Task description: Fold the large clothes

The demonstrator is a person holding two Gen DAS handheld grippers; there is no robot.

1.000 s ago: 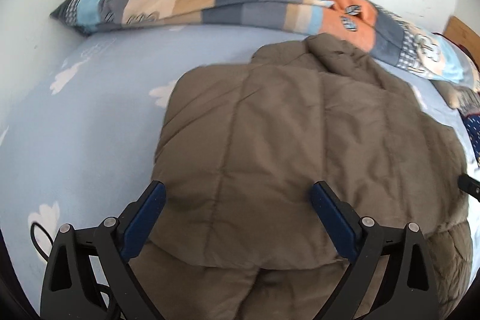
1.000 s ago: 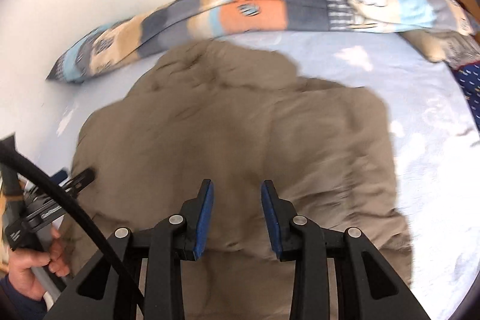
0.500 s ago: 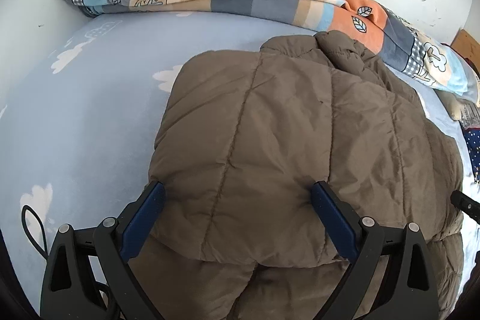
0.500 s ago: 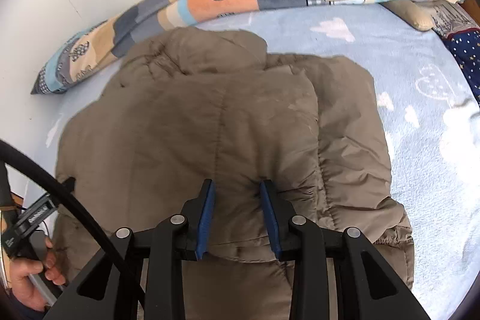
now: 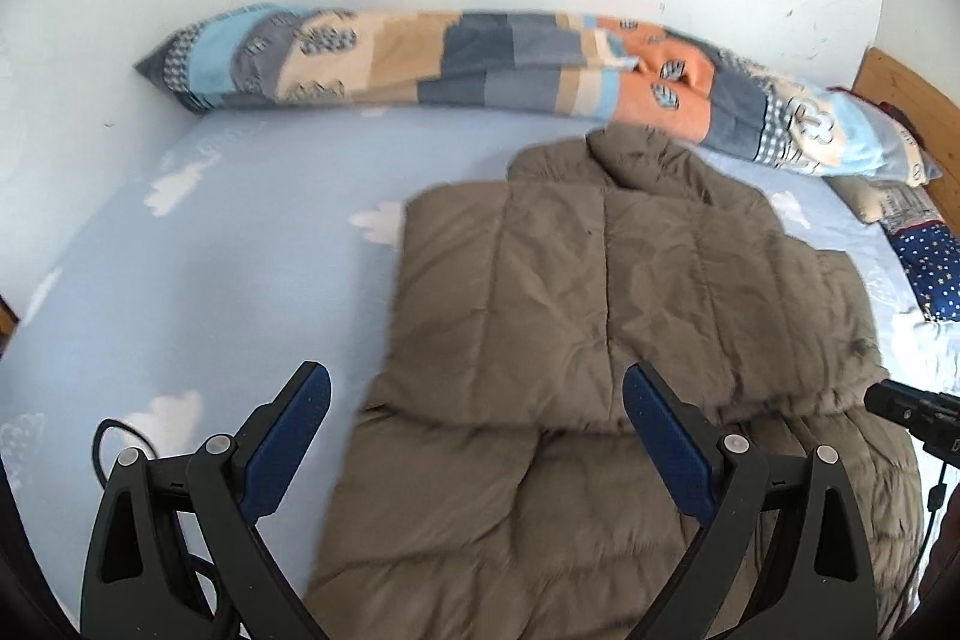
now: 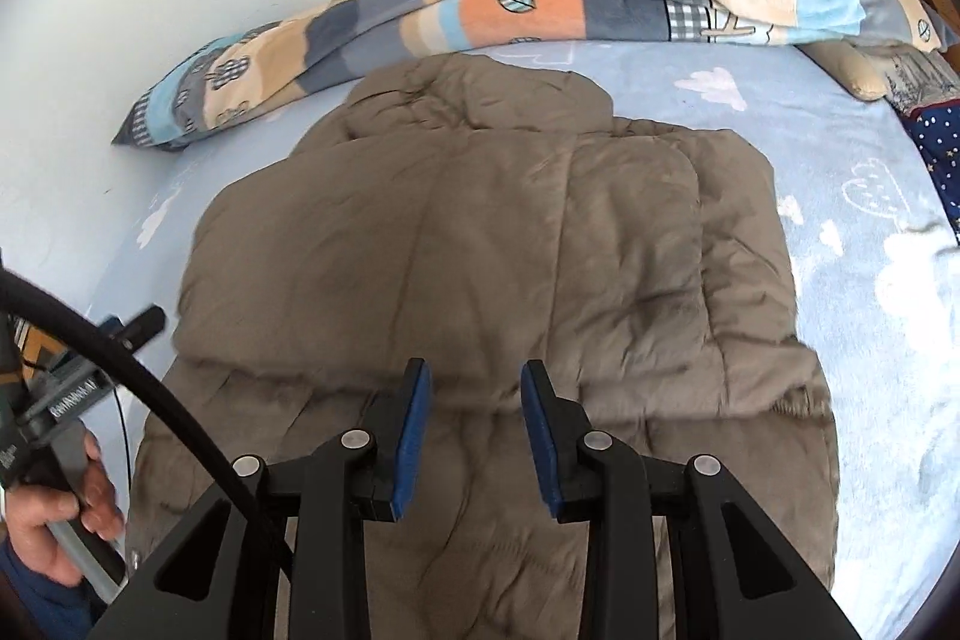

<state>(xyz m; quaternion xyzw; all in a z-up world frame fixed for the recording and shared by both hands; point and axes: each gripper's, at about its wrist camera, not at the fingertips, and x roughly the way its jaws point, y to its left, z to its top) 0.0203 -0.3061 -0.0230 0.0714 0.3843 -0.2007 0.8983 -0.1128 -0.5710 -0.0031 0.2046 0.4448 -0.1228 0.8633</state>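
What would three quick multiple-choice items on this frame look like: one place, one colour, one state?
1. Where does the patchwork blanket lie?
A. along the wall at the far edge of the bed
B. on top of the jacket
C. on the floor

2. What colour is the puffer jacket?
A. navy
B. brown
C. red

3. How do the left gripper and the right gripper stand?
A. both clamped on cloth
B. left shut, right open
C. both open, holding nothing

Answers:
1 A, it runs along the white wall beyond the jacket.
2 B, the quilted fabric is brown in both views.
3 C, each pair of blue pads stands apart with no cloth pinched between them.
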